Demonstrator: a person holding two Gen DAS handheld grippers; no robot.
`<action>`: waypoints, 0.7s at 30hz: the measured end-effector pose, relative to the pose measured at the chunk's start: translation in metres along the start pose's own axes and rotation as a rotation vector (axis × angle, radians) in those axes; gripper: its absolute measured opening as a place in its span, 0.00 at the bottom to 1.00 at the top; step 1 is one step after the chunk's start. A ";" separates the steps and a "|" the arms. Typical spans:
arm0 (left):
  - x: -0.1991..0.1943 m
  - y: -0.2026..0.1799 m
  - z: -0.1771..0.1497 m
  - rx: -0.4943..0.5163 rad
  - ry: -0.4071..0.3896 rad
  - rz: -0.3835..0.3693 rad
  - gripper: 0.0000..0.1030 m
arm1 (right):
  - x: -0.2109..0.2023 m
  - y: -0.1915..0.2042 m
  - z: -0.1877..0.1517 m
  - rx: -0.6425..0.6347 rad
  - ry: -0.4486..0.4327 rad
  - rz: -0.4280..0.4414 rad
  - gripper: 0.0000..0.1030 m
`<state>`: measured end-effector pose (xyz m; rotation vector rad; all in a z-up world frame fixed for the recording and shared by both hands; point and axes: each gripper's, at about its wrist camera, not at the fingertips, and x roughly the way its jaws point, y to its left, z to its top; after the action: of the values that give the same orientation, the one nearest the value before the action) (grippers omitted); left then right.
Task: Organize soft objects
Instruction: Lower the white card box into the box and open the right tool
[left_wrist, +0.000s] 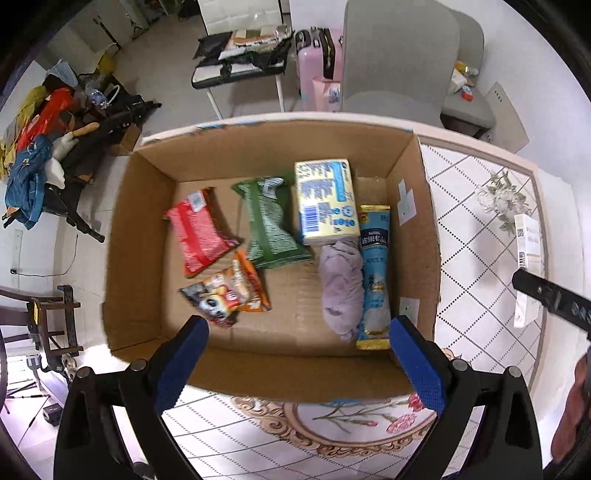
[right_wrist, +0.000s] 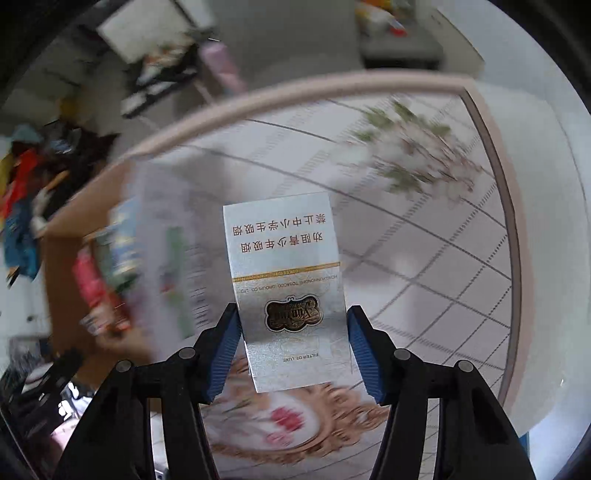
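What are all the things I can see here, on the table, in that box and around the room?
cardboard box: 1, brown, open, on the table
red packet: 1, red, box floor, left
green packet: 1, green, box floor, middle
orange snack packet: 1, orange and black, near side of box
tissue pack: 1, pale yellow and blue, far right of box
purple cloth: 1, lilac, crumpled, beside the blue packet
blue packet: 1, blue and gold, along right wall of box
silver carton: 1, silver-white, held above the table
table: 1, white floral pattern
grey chair: 1, behind the box
left gripper: 1, black with blue pads, open
right gripper: 1, same, gripping the carton
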<state>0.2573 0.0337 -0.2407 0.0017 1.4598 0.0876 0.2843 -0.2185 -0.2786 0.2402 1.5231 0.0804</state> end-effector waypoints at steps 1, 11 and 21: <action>-0.007 0.007 -0.002 -0.004 -0.009 -0.002 0.97 | -0.009 0.020 -0.002 -0.017 -0.007 0.015 0.59; -0.064 0.079 -0.004 -0.045 -0.103 -0.009 0.97 | -0.062 0.158 -0.044 -0.174 -0.049 0.156 0.59; -0.034 0.122 -0.006 -0.101 -0.052 -0.023 0.97 | -0.021 0.220 -0.051 -0.212 0.023 0.150 0.59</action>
<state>0.2407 0.1530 -0.2007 -0.0948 1.4020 0.1413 0.2539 -0.0035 -0.2142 0.1833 1.5050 0.3628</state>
